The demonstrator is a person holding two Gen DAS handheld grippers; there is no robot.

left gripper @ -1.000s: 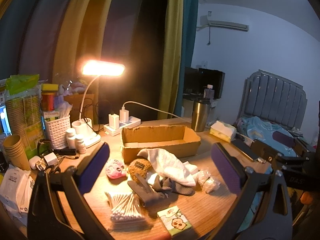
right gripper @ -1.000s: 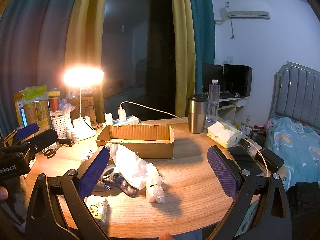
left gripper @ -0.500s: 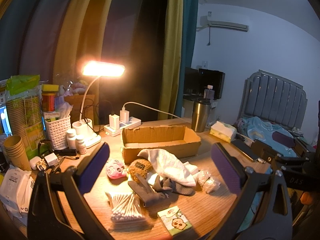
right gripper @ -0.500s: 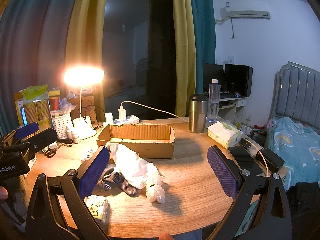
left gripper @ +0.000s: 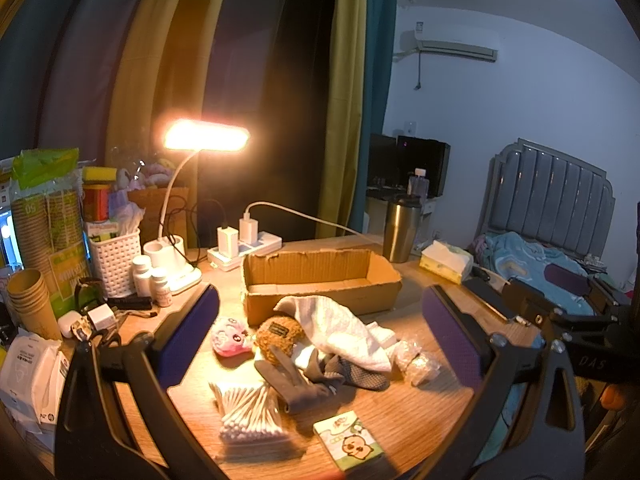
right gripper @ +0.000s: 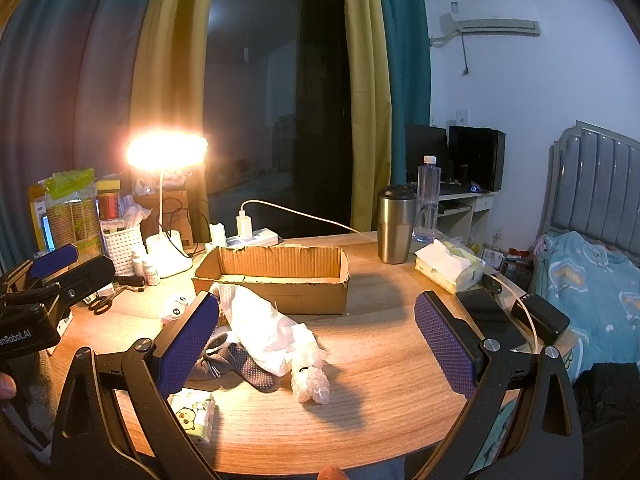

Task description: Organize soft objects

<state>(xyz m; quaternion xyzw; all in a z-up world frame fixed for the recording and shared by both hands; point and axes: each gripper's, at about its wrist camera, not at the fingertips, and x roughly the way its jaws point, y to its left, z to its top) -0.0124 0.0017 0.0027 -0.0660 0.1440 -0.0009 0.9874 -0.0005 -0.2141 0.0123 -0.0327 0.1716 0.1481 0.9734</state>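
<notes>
1. Cardboard box [left gripper: 320, 280] sits open on the wooden table [right gripper: 380, 380], beside the lit desk lamp [left gripper: 206, 142].
2. White cloth [left gripper: 332, 326], brown plush [left gripper: 278, 334], pink plush [left gripper: 230, 336] and grey glove [left gripper: 300, 384] lie heaped just before it.
3. Left gripper [left gripper: 320, 340] hovers above the heap, fingers wide apart, holding nothing.
4. Right gripper [right gripper: 316, 344] likewise gapes, unladen.

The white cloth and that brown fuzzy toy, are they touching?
Touching. The left wrist view shows the white cloth draped over the top edge of the brown fuzzy toy, with no gap between them.
</notes>
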